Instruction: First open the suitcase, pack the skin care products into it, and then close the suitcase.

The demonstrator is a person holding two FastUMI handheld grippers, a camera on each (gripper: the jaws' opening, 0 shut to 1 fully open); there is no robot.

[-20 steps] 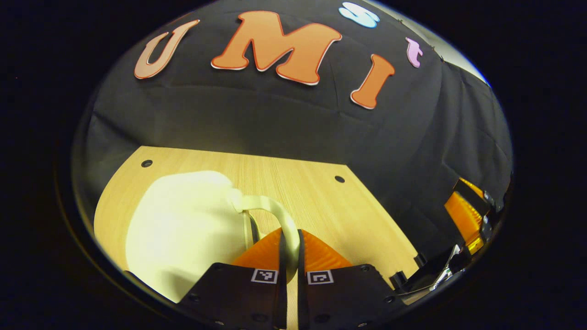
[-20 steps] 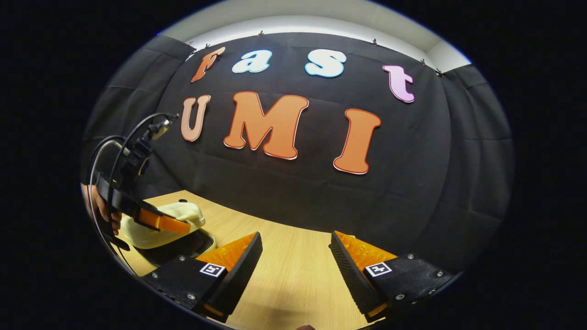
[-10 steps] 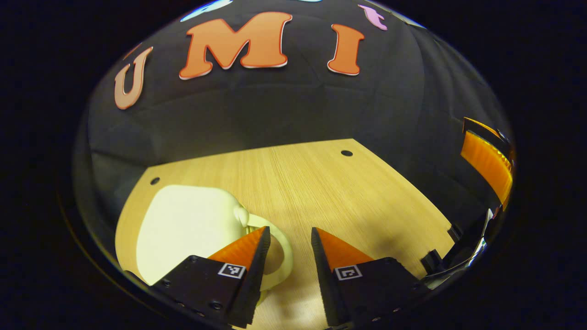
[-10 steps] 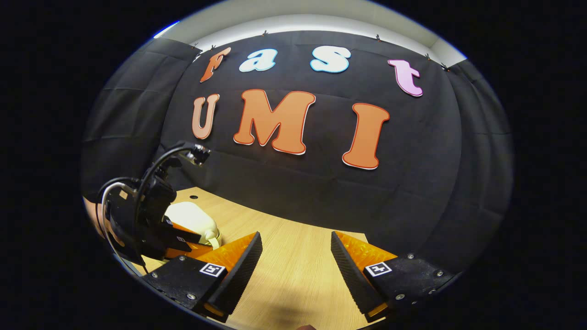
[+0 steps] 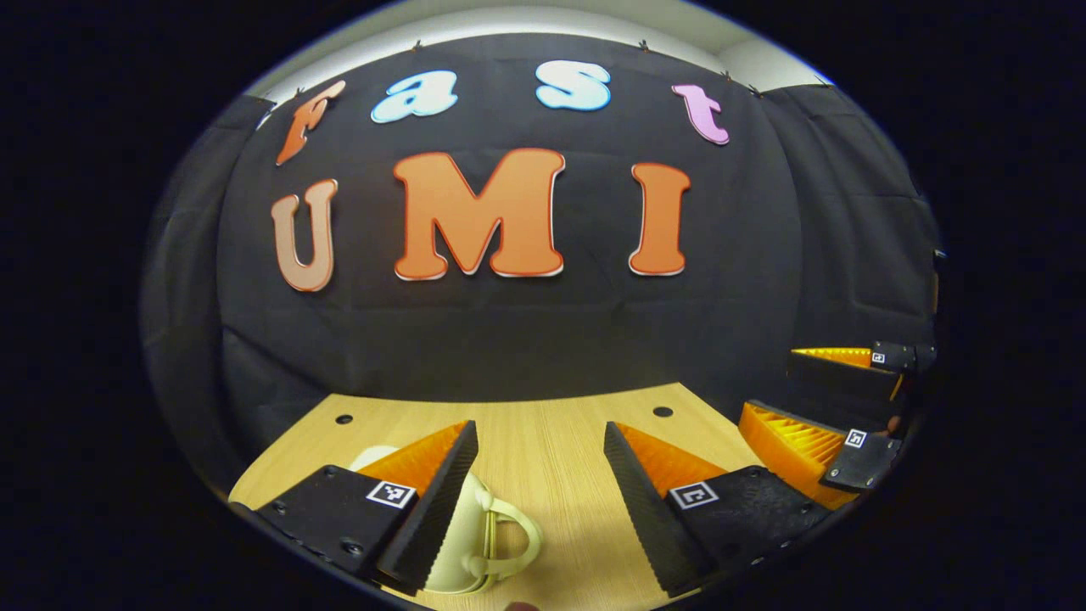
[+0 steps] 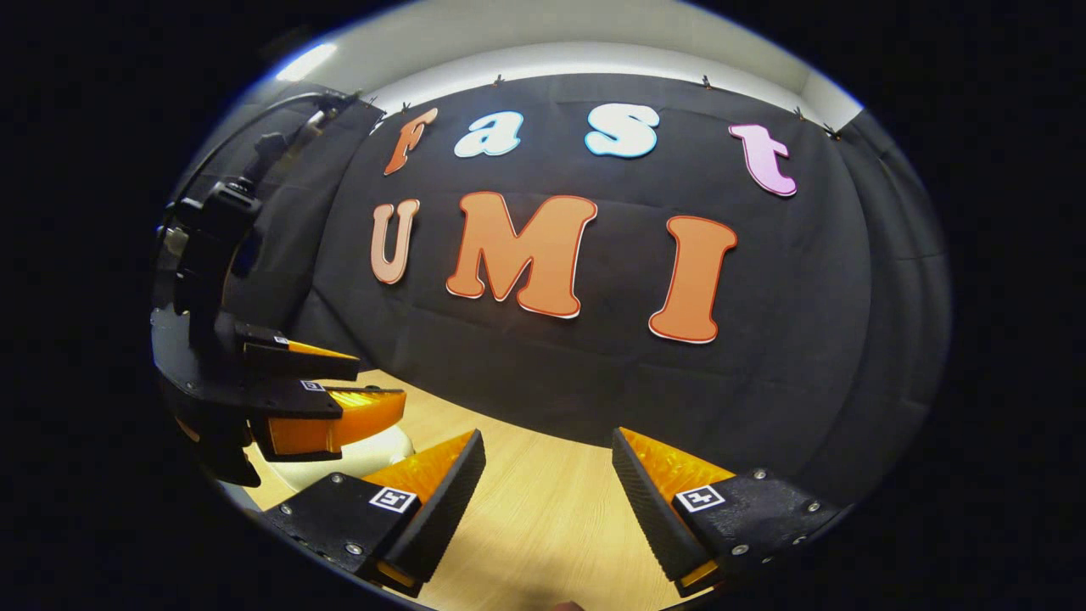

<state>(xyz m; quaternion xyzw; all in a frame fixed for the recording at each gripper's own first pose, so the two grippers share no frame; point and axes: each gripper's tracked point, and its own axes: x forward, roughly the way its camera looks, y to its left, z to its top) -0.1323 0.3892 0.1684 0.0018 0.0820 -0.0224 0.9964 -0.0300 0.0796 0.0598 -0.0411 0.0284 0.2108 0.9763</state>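
Suitcase [image 5: 462, 552] closed on worktop [image 5: 551, 441]: we judge shell rigid, light, slick; loop handle [image 5: 517, 543] best hold. Left tongs [image 5: 540, 501], right tongs [image 6: 547, 501] released, empty.

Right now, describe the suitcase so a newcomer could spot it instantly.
Start at the light wooden table in front of the black cloth wall. Near its front left, under the left hand-held gripper, lies the suitcase, small and cream. Its looped carry handle points toward the table's middle; nothing else on the table is pale.
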